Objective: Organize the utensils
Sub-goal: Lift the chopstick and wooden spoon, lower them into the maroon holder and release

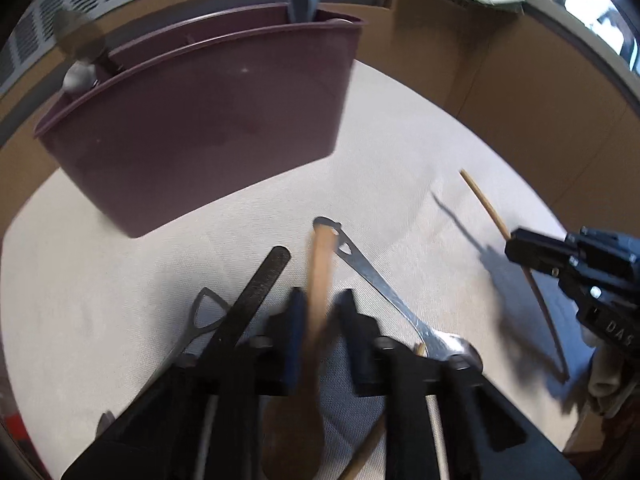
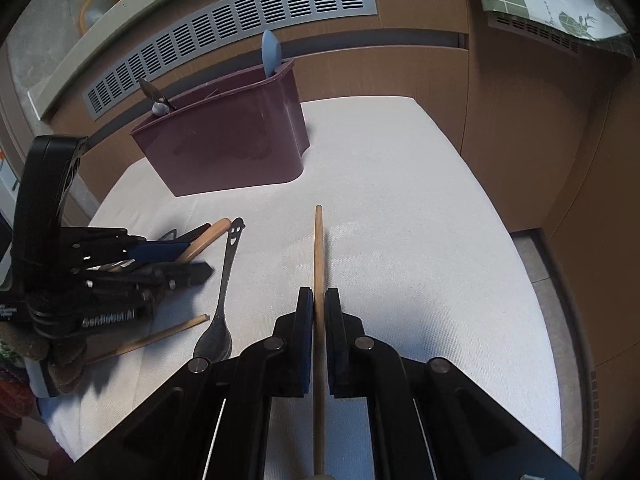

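My left gripper (image 1: 319, 312) is shut on a wooden spoon (image 1: 320, 264) by its handle, lifted above the white cloth (image 1: 120, 300), just in front of the maroon utensil holder (image 1: 208, 120). My right gripper (image 2: 319, 308) is shut on a wooden chopstick (image 2: 319, 248) that points toward the holder (image 2: 224, 148). The holder has a blue spoon (image 2: 271, 50) at its right end and metal utensils (image 2: 154, 94) at its left end. A metal spoon (image 2: 222, 304) and a second chopstick (image 2: 160, 338) lie on the cloth between the grippers.
A dark flat utensil (image 1: 256, 284) and a metal handle with a loop (image 1: 204, 312) lie under the left gripper. Wooden panels with a vent grille (image 2: 240, 28) stand behind the holder. The cloth ends at the right (image 2: 520, 260).
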`<control>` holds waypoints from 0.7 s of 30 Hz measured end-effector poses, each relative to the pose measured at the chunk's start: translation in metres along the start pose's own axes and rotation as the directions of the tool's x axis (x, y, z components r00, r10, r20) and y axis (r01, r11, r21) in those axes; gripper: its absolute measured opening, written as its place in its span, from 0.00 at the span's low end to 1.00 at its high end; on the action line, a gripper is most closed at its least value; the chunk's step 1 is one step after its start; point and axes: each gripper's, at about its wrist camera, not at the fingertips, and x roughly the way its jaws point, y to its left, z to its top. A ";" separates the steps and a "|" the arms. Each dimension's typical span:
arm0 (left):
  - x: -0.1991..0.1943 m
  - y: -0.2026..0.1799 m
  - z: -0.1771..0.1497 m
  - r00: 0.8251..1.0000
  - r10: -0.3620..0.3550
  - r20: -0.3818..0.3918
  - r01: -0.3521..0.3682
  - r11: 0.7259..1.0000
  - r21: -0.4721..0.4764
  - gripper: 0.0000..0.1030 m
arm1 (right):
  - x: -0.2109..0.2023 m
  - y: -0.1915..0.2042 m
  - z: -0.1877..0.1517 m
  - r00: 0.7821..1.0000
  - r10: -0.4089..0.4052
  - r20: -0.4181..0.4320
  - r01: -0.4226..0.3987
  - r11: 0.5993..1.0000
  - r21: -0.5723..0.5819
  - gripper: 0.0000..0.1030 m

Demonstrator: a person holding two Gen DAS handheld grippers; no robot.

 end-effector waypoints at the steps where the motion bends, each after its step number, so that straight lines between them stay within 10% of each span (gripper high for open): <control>1: 0.000 0.003 0.000 1.000 -0.010 0.005 0.010 1.000 -0.012 0.11 | 0.000 -0.001 0.000 1.000 0.000 -0.002 0.000 1.000 0.003 0.05; 21: -0.101 -0.008 -0.009 0.958 -0.059 0.279 0.058 0.998 0.011 0.08 | -0.023 0.023 0.017 0.997 0.026 0.079 -0.023 0.999 -0.031 0.05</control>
